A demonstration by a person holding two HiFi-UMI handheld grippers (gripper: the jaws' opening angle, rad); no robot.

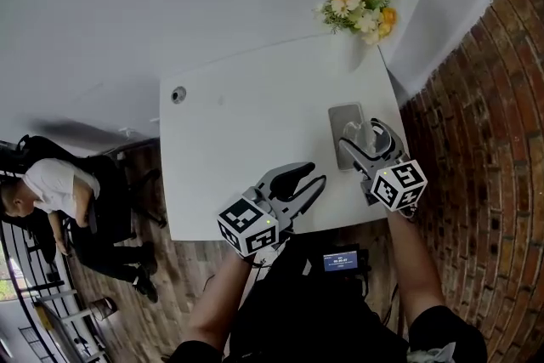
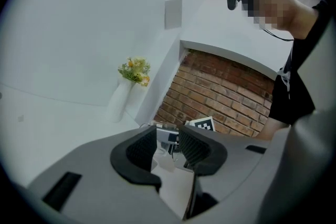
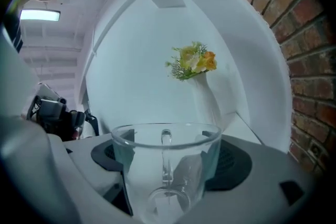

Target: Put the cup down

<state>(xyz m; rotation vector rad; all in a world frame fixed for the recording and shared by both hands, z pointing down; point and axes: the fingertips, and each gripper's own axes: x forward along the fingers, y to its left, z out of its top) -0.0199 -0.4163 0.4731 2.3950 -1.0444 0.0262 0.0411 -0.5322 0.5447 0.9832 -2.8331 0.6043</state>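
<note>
Right claw (image 1: 367, 143) was clenched on the clear glass cup (image 3: 167, 176) at mid-wall, over the counter (image 1: 238, 123) well short of the flower vase (image 3: 203, 96); left claw (image 2: 168, 148) gaped empty; cup judged light, rigid, slippery, breakable.

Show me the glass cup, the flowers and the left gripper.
glass cup (image 3: 167, 165), right gripper view, wall below the rim.
flowers (image 1: 361, 6), head view, the blossoms.
left gripper (image 1: 317, 174), head view, midway between its fingertips.

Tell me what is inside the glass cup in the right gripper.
Nothing shows inside the cup: clear glass, no liquid. Its bottom is out of sight, low between the fingers and cut by the frame.
</note>
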